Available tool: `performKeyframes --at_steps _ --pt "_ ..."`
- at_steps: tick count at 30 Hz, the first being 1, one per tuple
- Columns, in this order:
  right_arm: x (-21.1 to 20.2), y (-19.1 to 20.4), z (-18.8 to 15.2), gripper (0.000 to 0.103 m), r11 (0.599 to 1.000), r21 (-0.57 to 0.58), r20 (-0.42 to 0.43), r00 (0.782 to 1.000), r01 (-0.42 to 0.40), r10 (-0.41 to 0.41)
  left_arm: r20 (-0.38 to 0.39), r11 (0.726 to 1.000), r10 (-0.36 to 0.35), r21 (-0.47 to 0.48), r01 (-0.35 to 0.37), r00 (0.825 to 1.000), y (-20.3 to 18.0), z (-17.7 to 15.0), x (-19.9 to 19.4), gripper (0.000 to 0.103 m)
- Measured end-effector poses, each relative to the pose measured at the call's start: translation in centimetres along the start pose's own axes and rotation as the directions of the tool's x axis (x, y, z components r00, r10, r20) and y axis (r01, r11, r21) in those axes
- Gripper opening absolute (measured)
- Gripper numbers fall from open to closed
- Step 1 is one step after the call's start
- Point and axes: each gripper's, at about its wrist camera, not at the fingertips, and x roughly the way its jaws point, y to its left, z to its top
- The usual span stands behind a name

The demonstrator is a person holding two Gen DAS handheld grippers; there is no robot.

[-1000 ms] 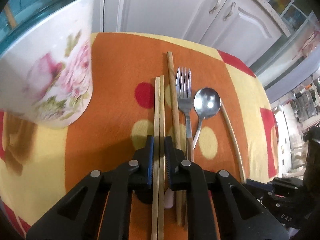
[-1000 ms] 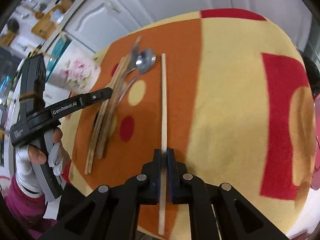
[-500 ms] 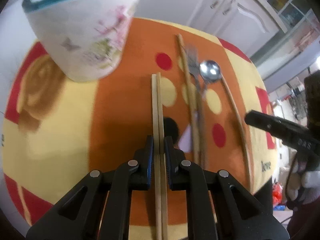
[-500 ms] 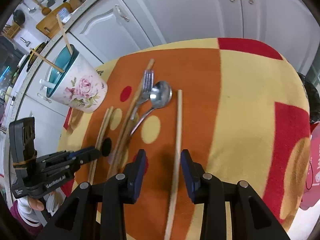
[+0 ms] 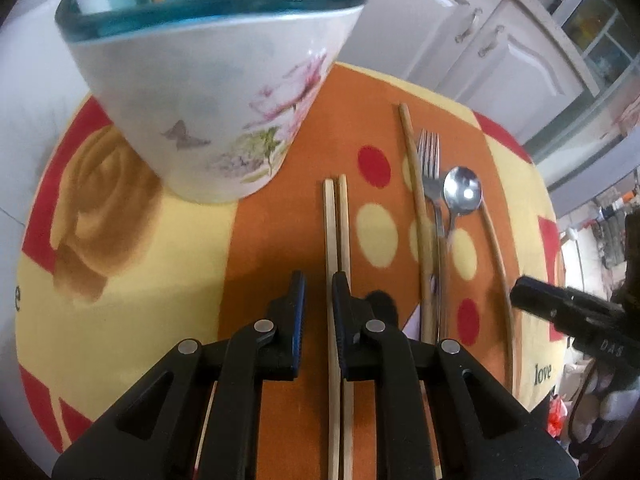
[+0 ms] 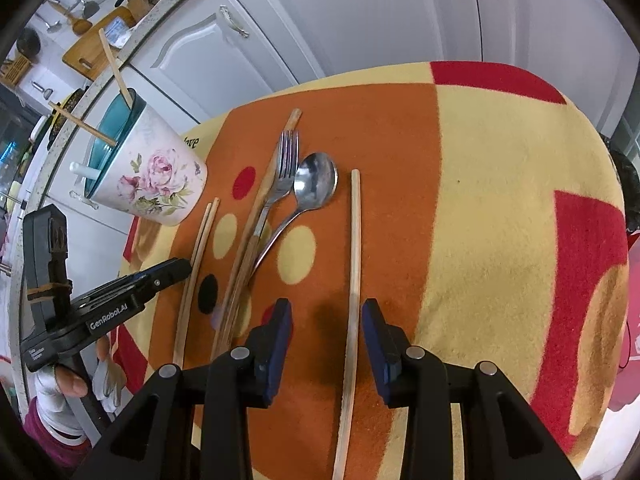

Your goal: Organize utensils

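A floral cup point(image 5: 216, 92) with a teal inside holds several sticks; it also shows in the right wrist view point(image 6: 152, 176). A pair of wooden chopsticks point(image 5: 336, 232) lies on the cloth, running under my left gripper point(image 5: 318, 280), which is open with the pair against its right finger. A single chopstick point(image 5: 416, 200), a fork point(image 5: 430, 168) and a spoon point(image 5: 462, 192) lie to the right. Another chopstick point(image 6: 354, 248) lies between the open fingers of my right gripper point(image 6: 326, 308).
An orange, yellow and red patterned cloth point(image 6: 500, 200) covers the small table. White cabinet doors point(image 6: 360, 12) stand behind it. A counter with kitchen tools point(image 6: 80, 40) runs at the left.
Both grippers opened and let go of their chopsticks. The left gripper pulled back and rose, so the cup now fills the upper left of its view.
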Motion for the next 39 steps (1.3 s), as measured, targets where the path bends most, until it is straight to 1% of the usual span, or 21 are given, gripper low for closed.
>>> performKeyframes --at_steps 2,8,11,15,18,19,20,21,22,24,26,31,33,35,37,38,39 --pt "0.2 0.1 -0.1 0.035 1.0 -0.003 -0.007 1.0 -0.001 0.001 0.009 1.0 0.016 0.013 -0.016 1.0 -0.3 0.3 0.2 0.012" --pt "0.4 0.0 -0.1 0.036 1.0 -0.002 -0.013 1.0 -0.001 0.001 0.024 0.999 0.034 0.035 -0.035 0.999 -1.2 1.0 1.0 0.012" --pt "0.4 0.0 0.1 0.036 1.0 -0.004 -0.009 1.0 0.002 -0.002 0.018 0.999 0.022 0.029 -0.023 1.0 -1.1 1.1 1.0 0.012" --pt "0.8 -0.1 0.3 0.036 1.0 -0.004 -0.013 1.0 0.003 -0.003 0.031 0.999 0.024 0.044 -0.026 0.999 -1.0 0.8 0.9 0.014" --pt "1.6 -0.1 0.4 0.036 1.0 -0.026 -0.013 1.0 0.011 -0.011 0.033 0.998 0.03 0.055 -0.032 0.999 -1.0 0.7 0.9 0.013" --pt "1.6 -0.1 0.4 0.036 0.999 -0.036 -0.001 1.0 0.012 -0.012 0.033 0.998 0.028 0.06 -0.03 0.999 -1.0 0.7 0.9 0.012" --pt "1.7 0.0 0.5 0.031 0.998 -0.053 0.011 0.999 0.032 -0.032 0.034 0.998 0.027 0.063 -0.03 0.999 -1.1 0.6 0.9 0.01" --pt "1.8 0.1 0.6 0.019 0.996 -0.069 0.015 0.998 0.062 -0.061 0.033 0.998 0.022 0.066 -0.024 0.999 -1.1 0.5 0.8 0.007" --pt "1.8 0.1 0.6 0.015 0.994 -0.077 0.02 0.997 0.081 -0.08 0.032 0.998 0.018 0.065 -0.02 0.999 -1.2 0.4 0.8 0.005" --pt "1.6 -0.3 0.5 0.008 0.996 -0.061 0.019 0.997 0.07 -0.069 0.026 0.998 0.008 0.056 -0.009 1.0 -1.0 0.1 0.6 0.004" --pt "1.3 -0.7 0.0 0.006 0.997 -0.048 0.013 0.998 0.056 -0.056 0.017 0.999 -0.002 0.05 0.001 1.0 -0.7 -0.3 0.3 0.003" --pt "0.2 -1.5 -2.2 0.005 0.999 -0.028 -0.017 0.999 0.037 -0.037 -0.007 0.998 0.003 0.061 -0.003 1.0 0.2 -1.8 -0.8 0.003" --pt "0.0 -1.3 -2.5 0.005 0.999 -0.039 -0.038 0.999 0.029 -0.031 -0.014 0.998 0.004 0.062 -0.004 1.0 0.4 -2.3 -1.1 0.003" --pt "0.0 -1.1 -2.2 0.006 0.998 -0.048 -0.046 0.998 0.04 -0.042 -0.022 0.999 0.008 0.039 -0.007 1.0 0.9 -2.3 -1.3 0.003" --pt "-0.1 -0.9 -1.4 0.009 0.997 -0.045 -0.024 0.998 0.065 -0.066 -0.02 1.0 0.004 0.019 -0.003 1.0 1.2 -2.1 -1.5 0.003" --pt "-0.1 -0.7 -0.8 0.022 0.996 -0.047 -0.013 0.997 0.079 -0.079 -0.013 1.0 0.007 0.01 -0.007 1.0 1.4 -1.7 -1.5 0.005" --pt "0.0 -0.5 -0.4 0.04 0.995 -0.054 -0.004 0.996 0.09 -0.09 -0.009 1.0 0.011 0.006 -0.011 1.0 1.4 -1.6 -1.5 0.012"
